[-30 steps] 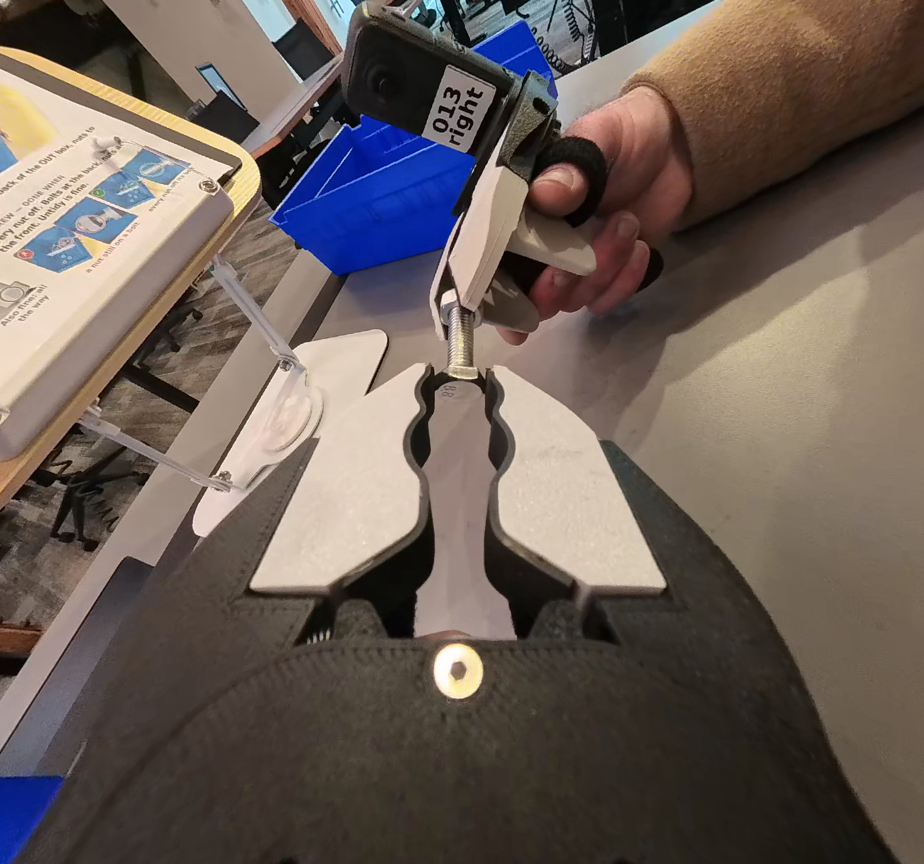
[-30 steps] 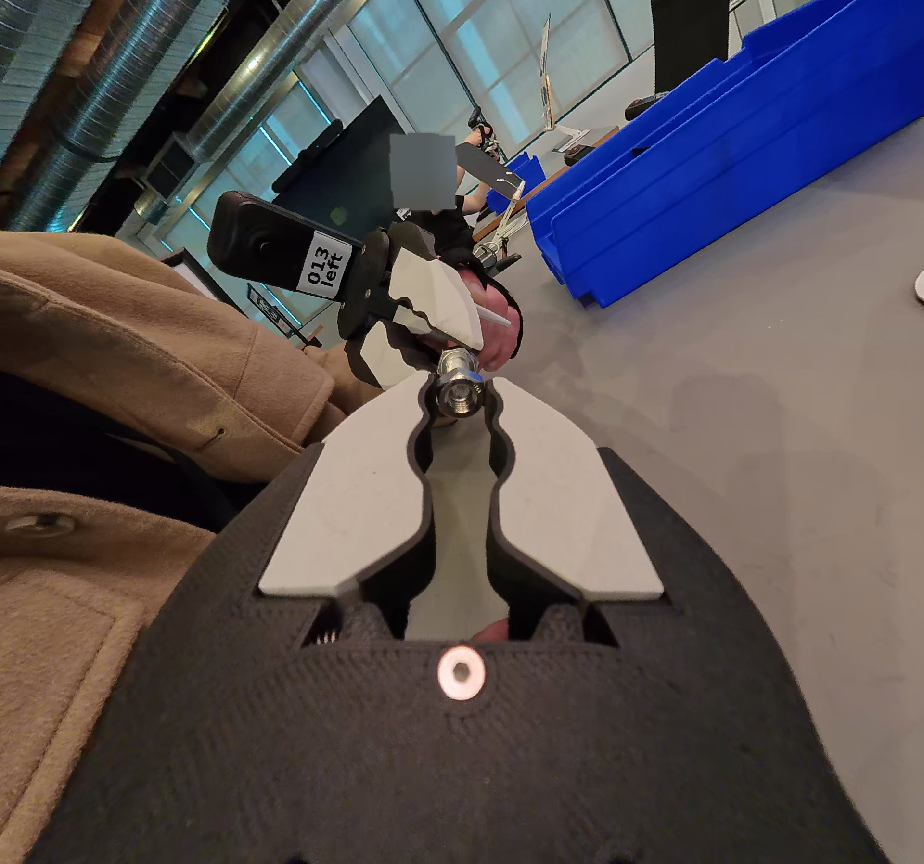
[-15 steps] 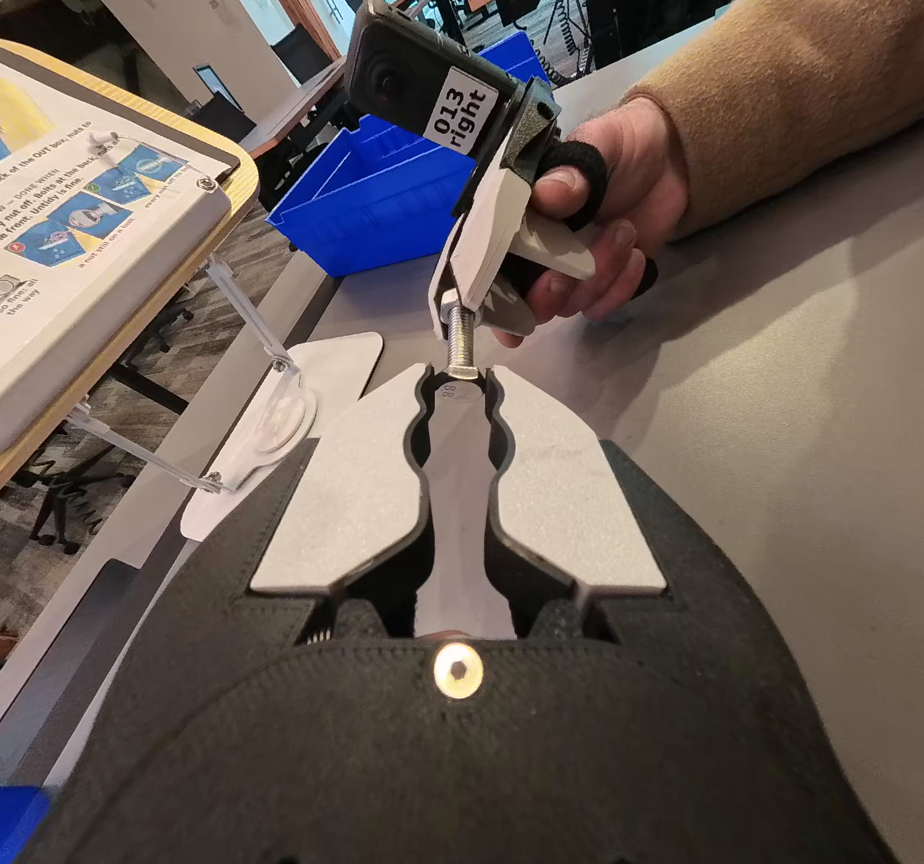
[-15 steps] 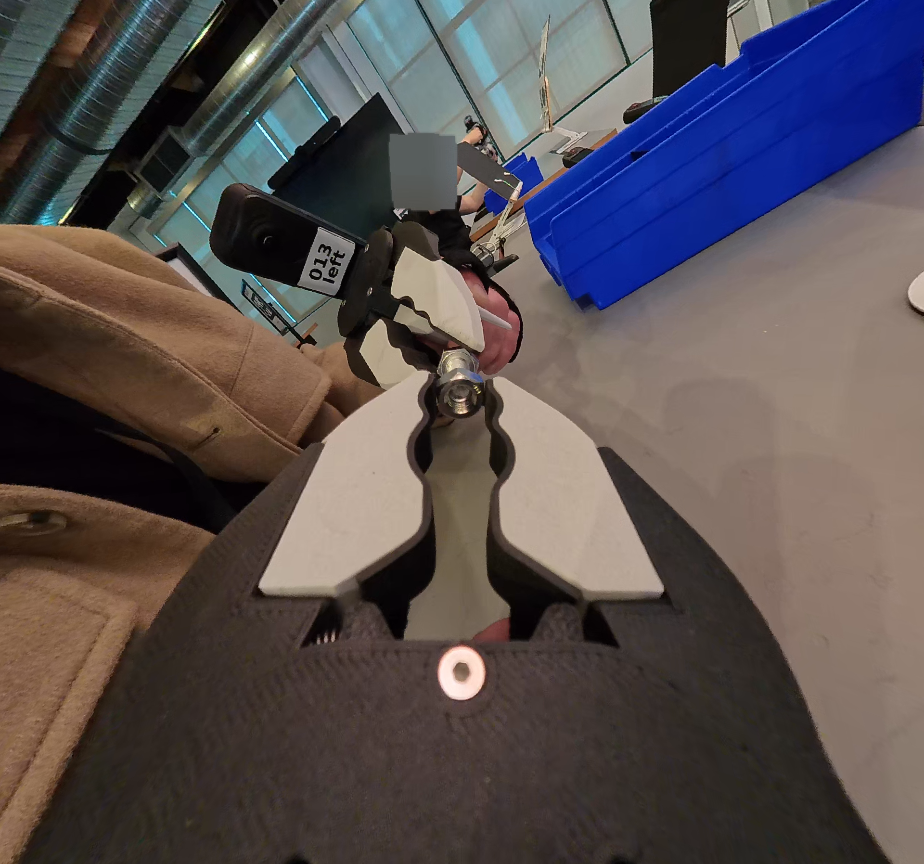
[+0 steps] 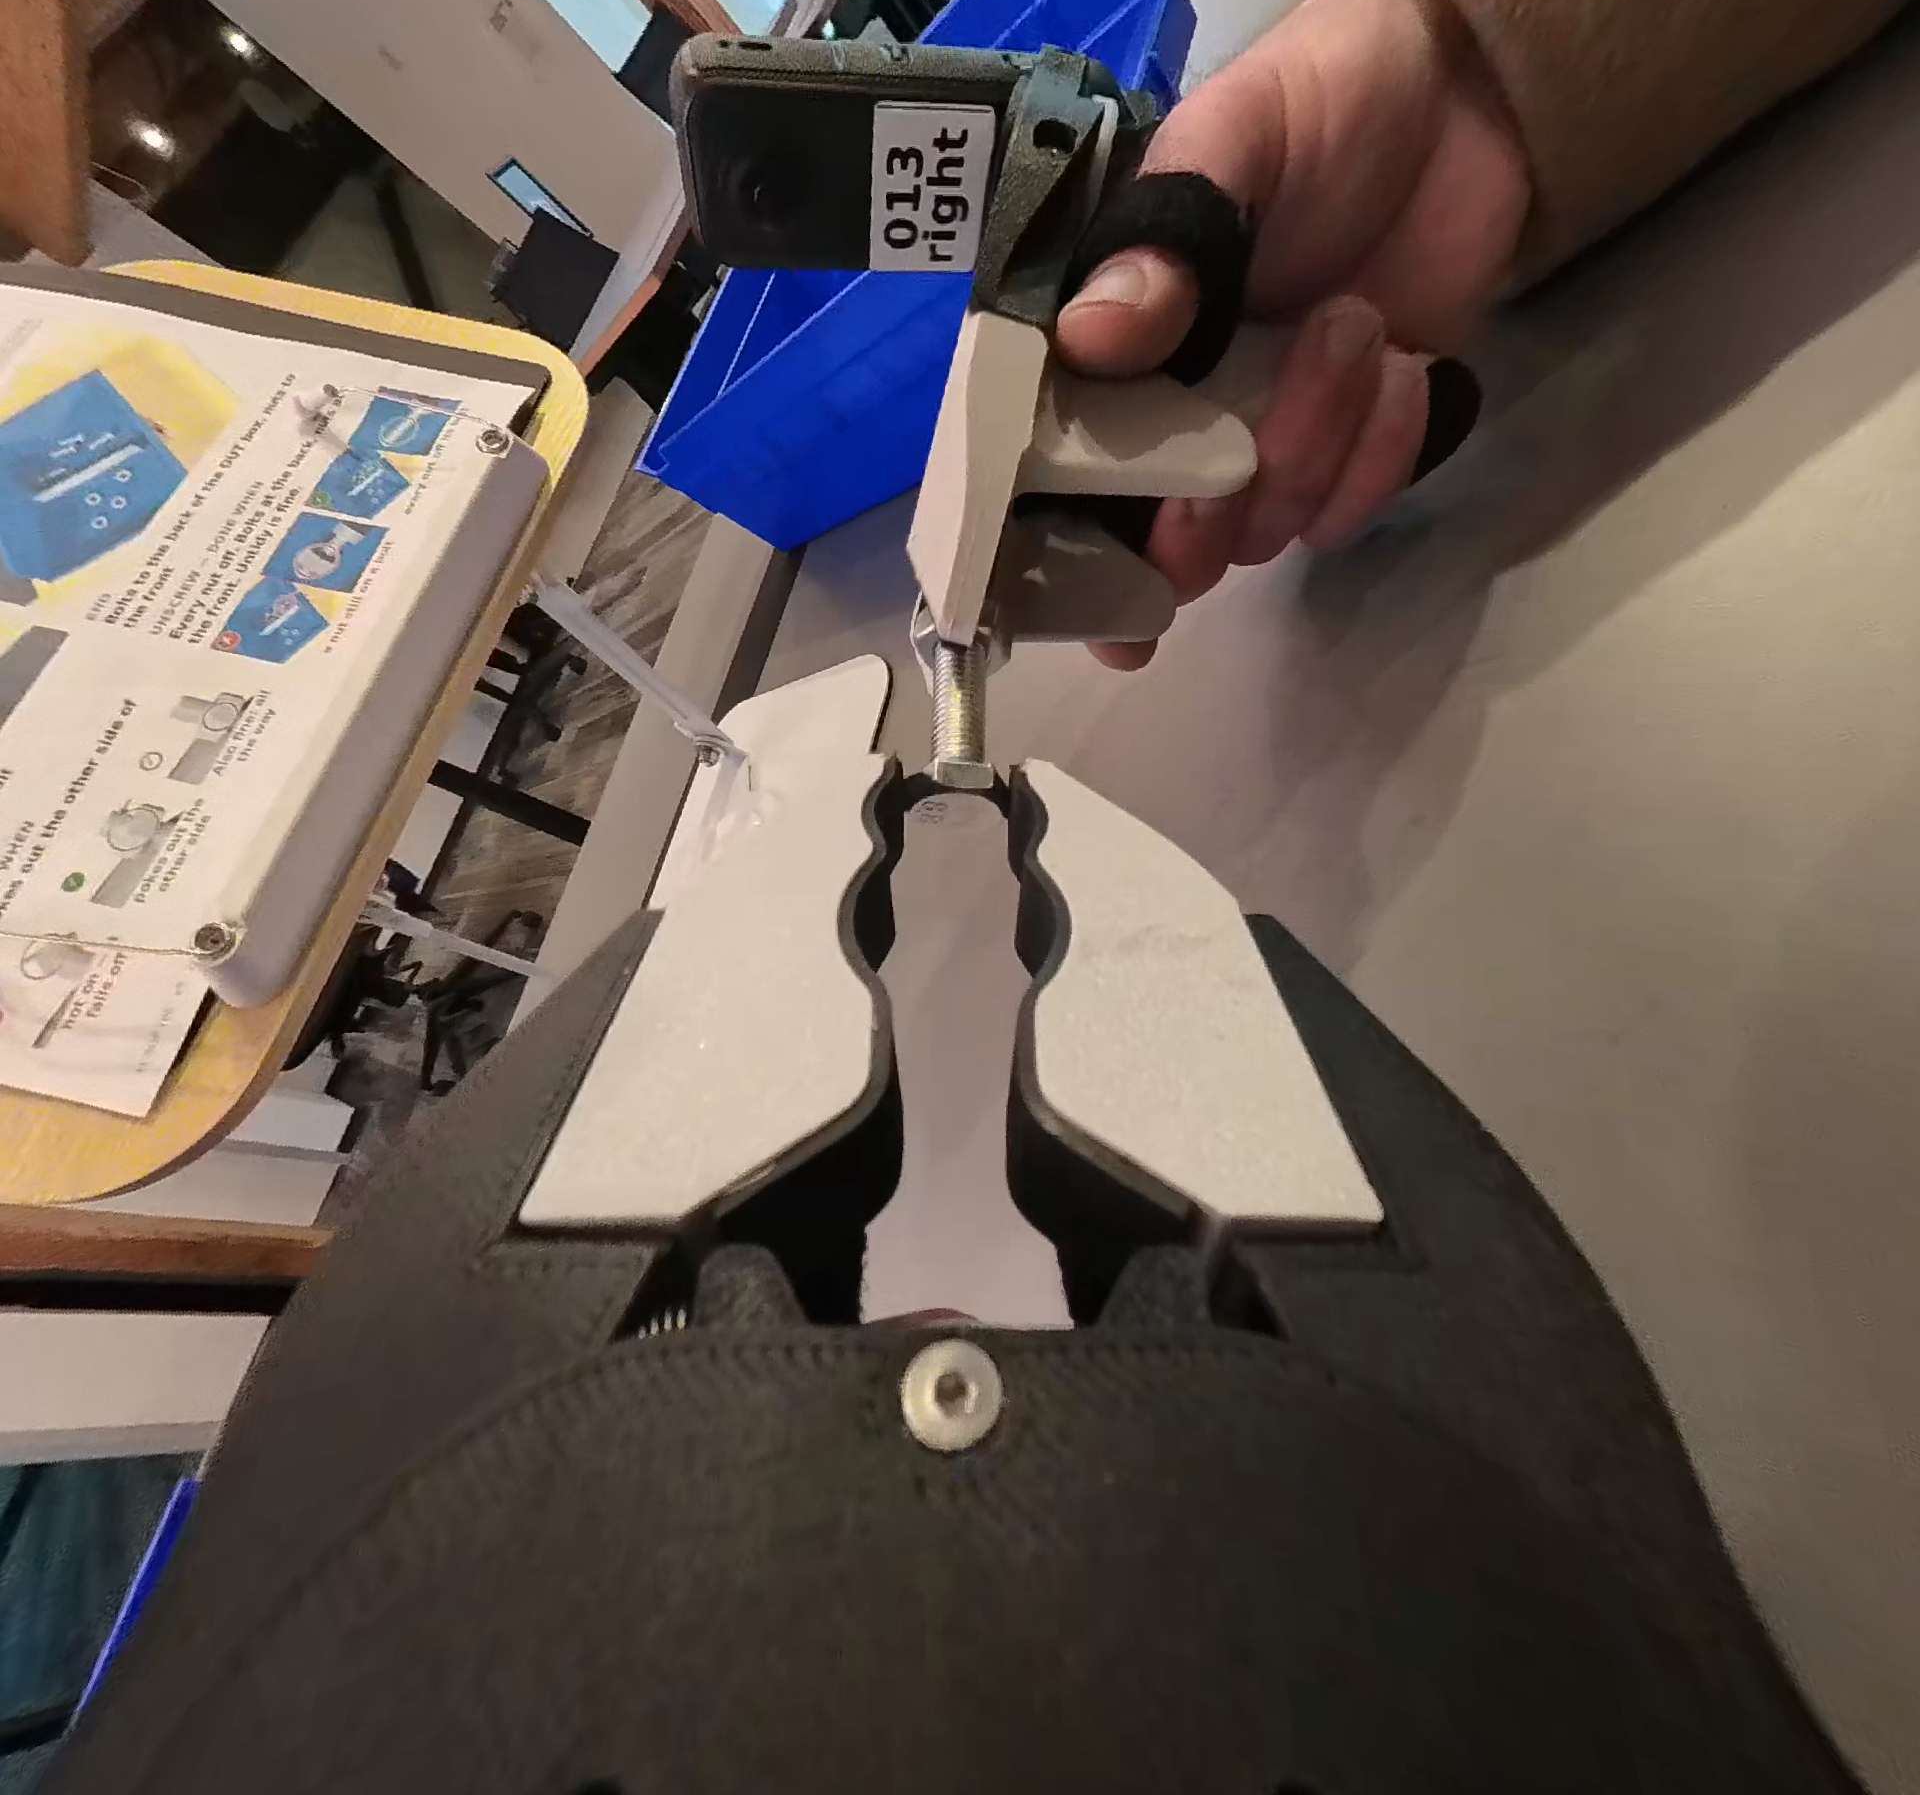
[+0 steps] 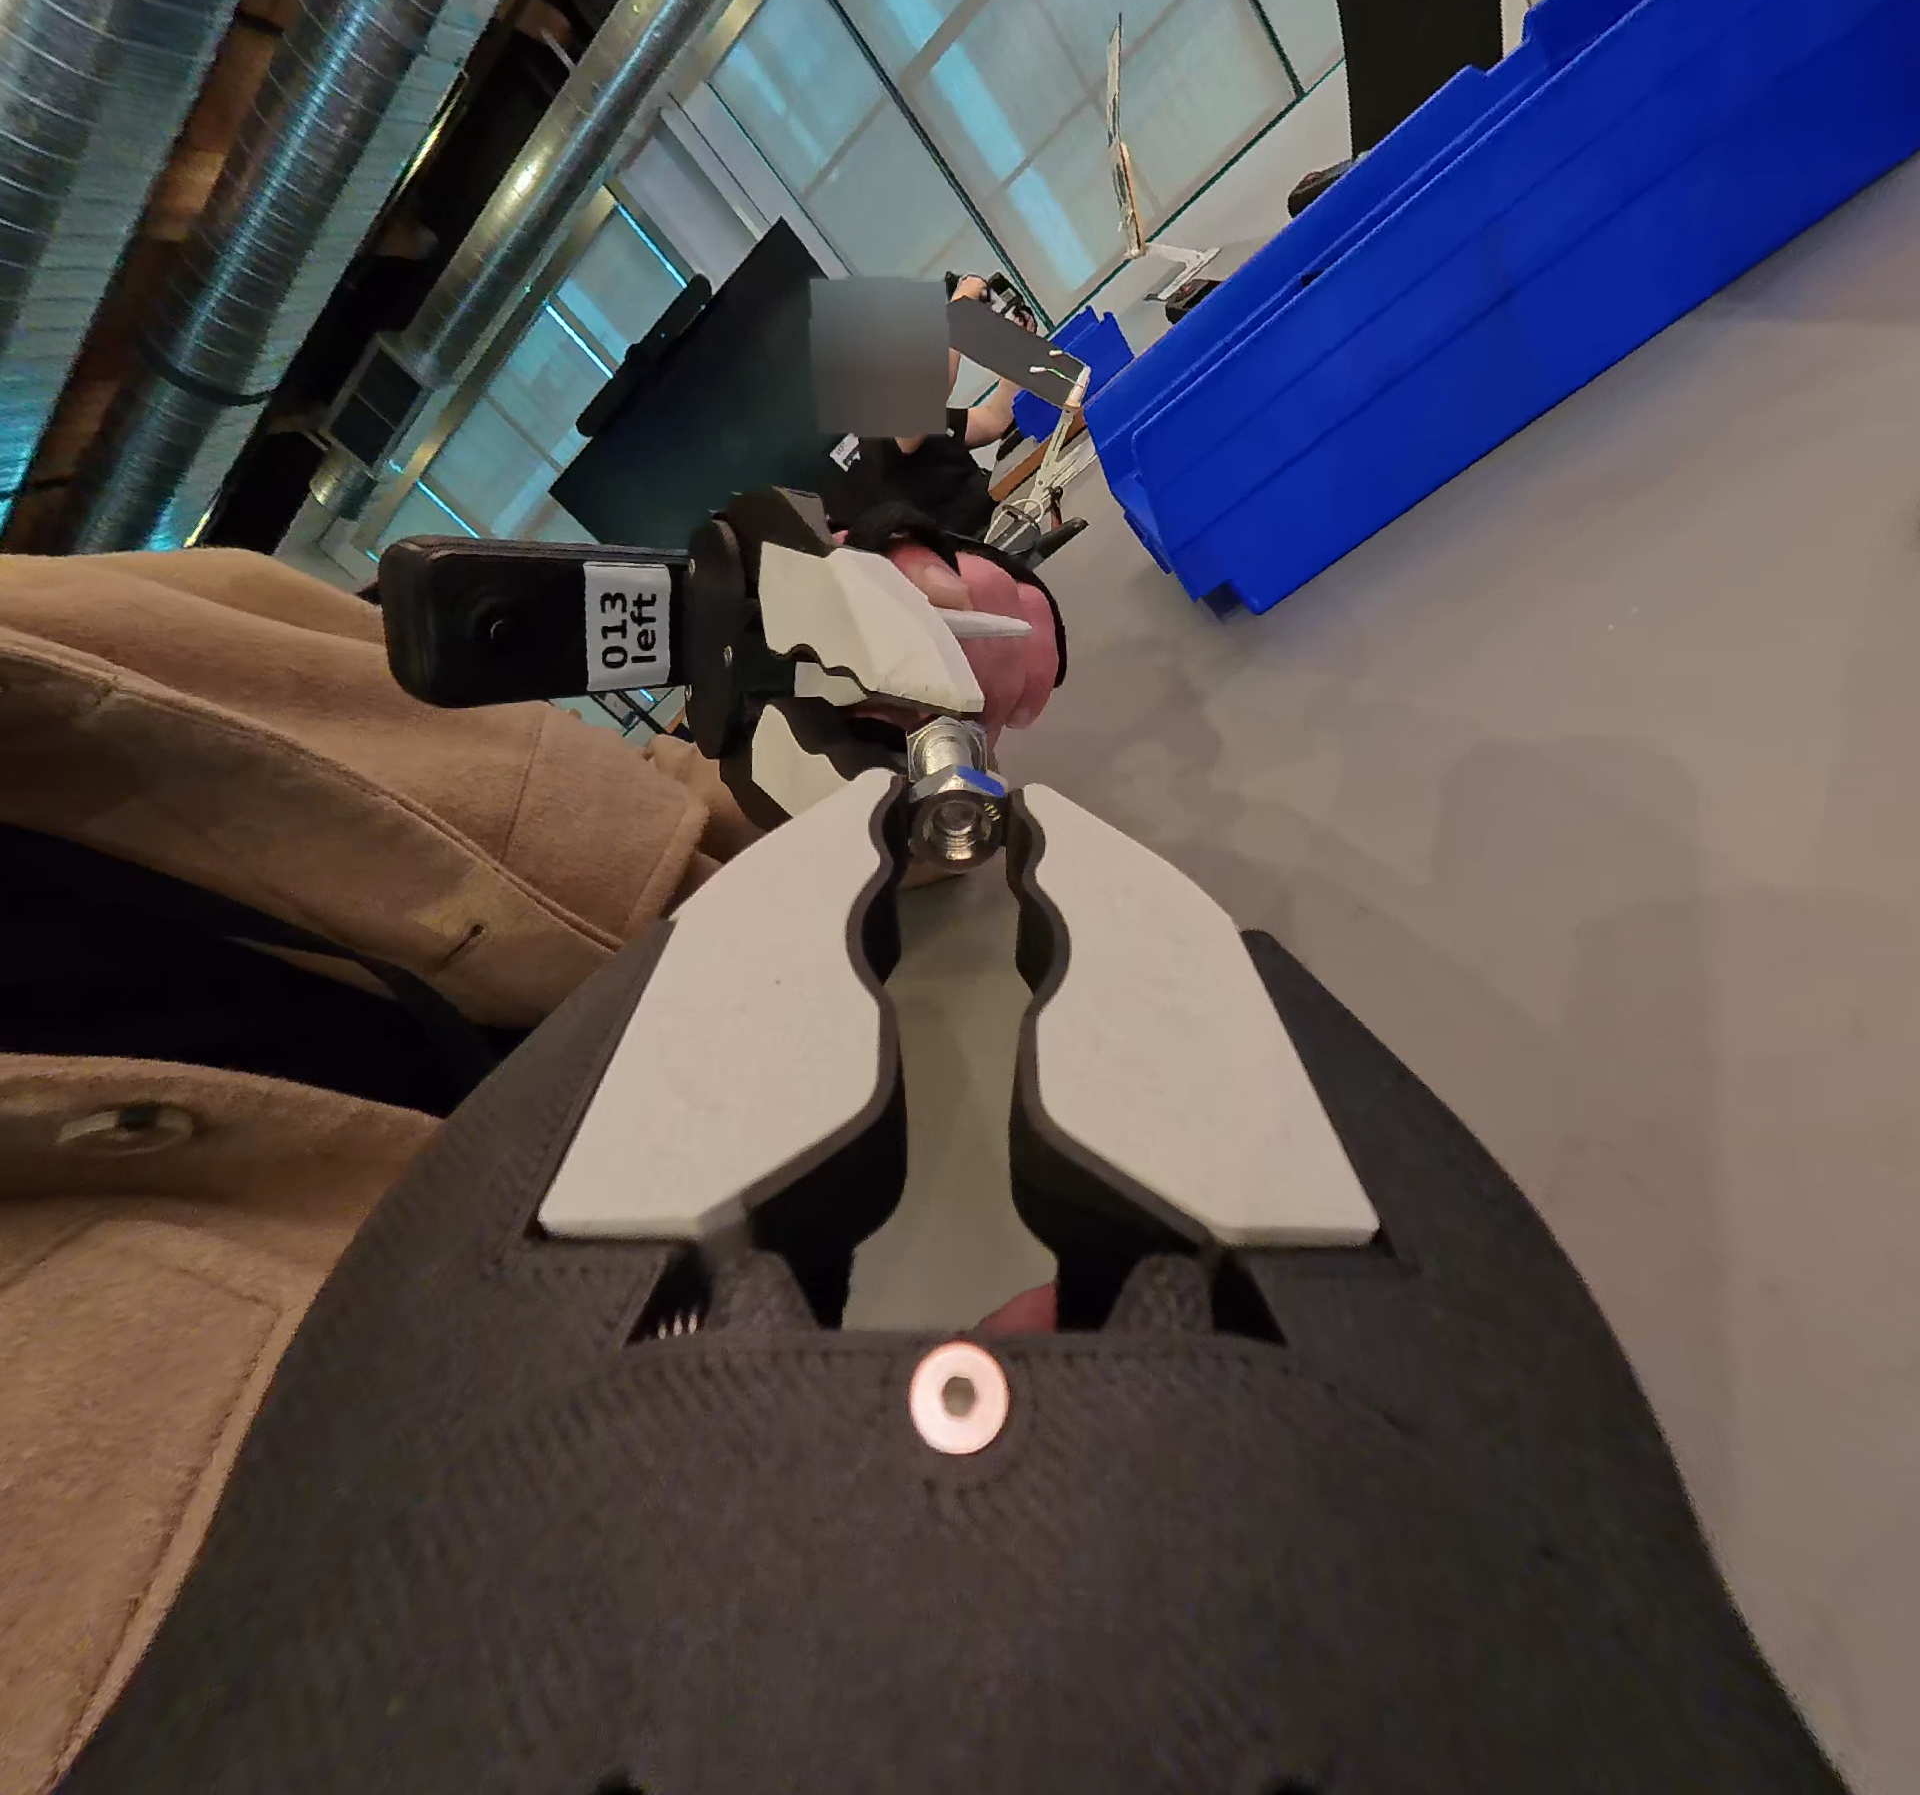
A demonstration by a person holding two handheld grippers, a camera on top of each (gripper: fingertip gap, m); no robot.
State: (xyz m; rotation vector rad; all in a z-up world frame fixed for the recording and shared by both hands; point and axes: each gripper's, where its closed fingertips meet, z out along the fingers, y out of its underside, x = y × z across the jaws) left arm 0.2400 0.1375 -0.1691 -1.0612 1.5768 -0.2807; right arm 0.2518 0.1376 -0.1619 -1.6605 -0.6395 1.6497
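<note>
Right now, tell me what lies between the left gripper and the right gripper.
A threaded steel bolt bridges them: left gripper clamps its hex head, right gripper its far end. The left wrist view shows it.

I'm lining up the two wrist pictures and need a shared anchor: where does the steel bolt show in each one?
Left wrist view: the bolt stands just above centre, its head at the left tongs, its shank running up into the right tongs.
Right wrist view: the bolt lies just above centre, seen end-on, a nut around it, between the tips of the right tongs.
Shared landmark: the blue bin on the grey table.
</note>
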